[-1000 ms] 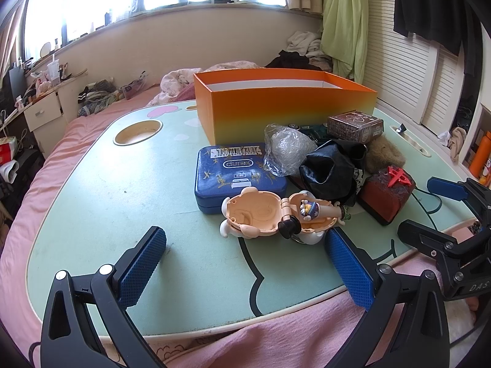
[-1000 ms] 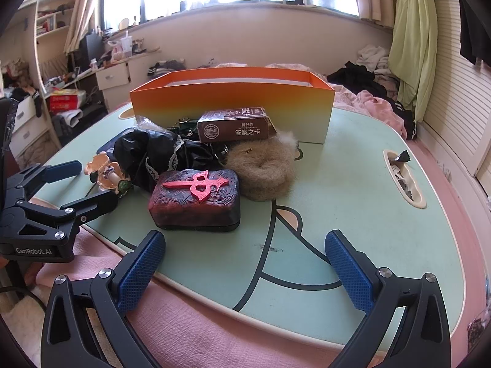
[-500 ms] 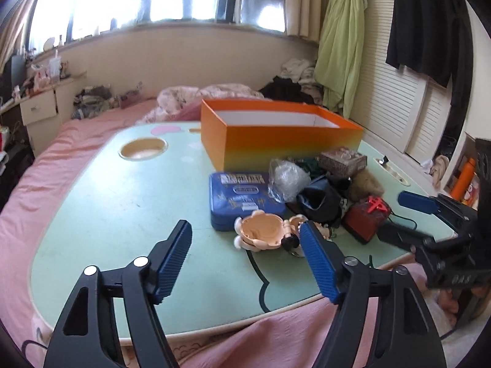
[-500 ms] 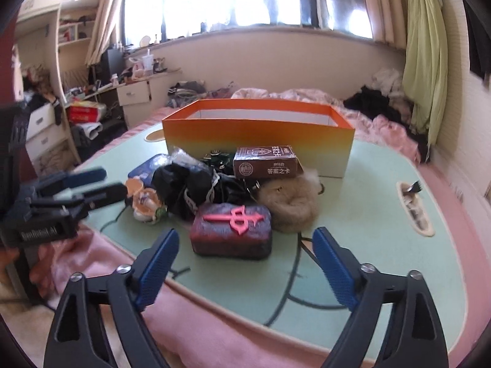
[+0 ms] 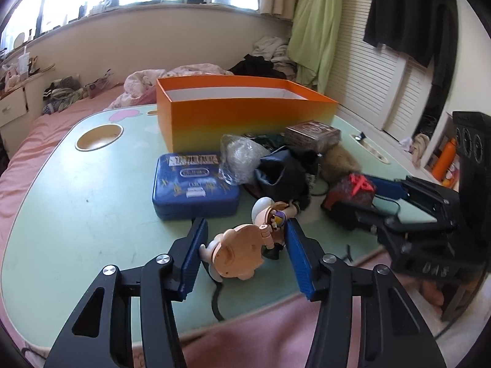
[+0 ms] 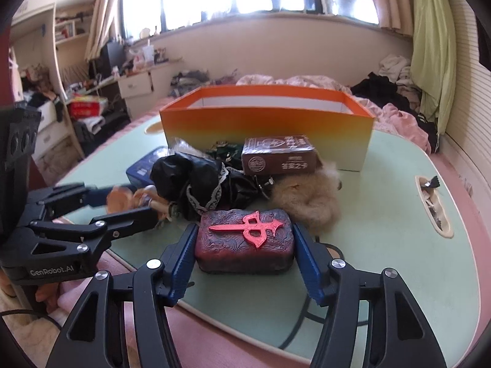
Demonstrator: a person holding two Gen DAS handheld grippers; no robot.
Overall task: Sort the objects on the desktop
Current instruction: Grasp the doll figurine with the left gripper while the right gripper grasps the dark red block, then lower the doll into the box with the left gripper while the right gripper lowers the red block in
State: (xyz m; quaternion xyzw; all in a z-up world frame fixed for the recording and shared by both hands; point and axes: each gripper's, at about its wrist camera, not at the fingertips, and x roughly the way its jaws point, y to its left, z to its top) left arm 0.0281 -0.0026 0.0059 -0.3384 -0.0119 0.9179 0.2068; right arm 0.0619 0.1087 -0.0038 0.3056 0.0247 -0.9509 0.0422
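Observation:
On the pale green table [image 5: 76,214] a peach hinged shell toy with a small figure [image 5: 242,254] lies between the blue pads of my left gripper [image 5: 245,230]. Its jaws are closing; the left pad meets the toy's ear and a slim gap shows at the right pad. A dark red block with a red raised sign [image 6: 245,242] sits between the pads of my right gripper [image 6: 244,230]. Those jaws are closing too, and both pads lie against the block's sides. An open orange box [image 6: 267,122] stands behind the pile.
A blue tin [image 5: 193,184], a crumpled plastic bag [image 5: 242,156], black cloth [image 6: 196,181], a brown card box [image 6: 279,156] and a tan fur ball [image 6: 307,202] crowd the space before the box. The table has a round cup hole [image 5: 98,138] and a slot [image 6: 432,202]. Pink bedding surrounds it.
Both pairs of jaws have narrowed from wide apart. The left gripper has come forward around the shell toy, the right one around the red block. Both views have tilted up.

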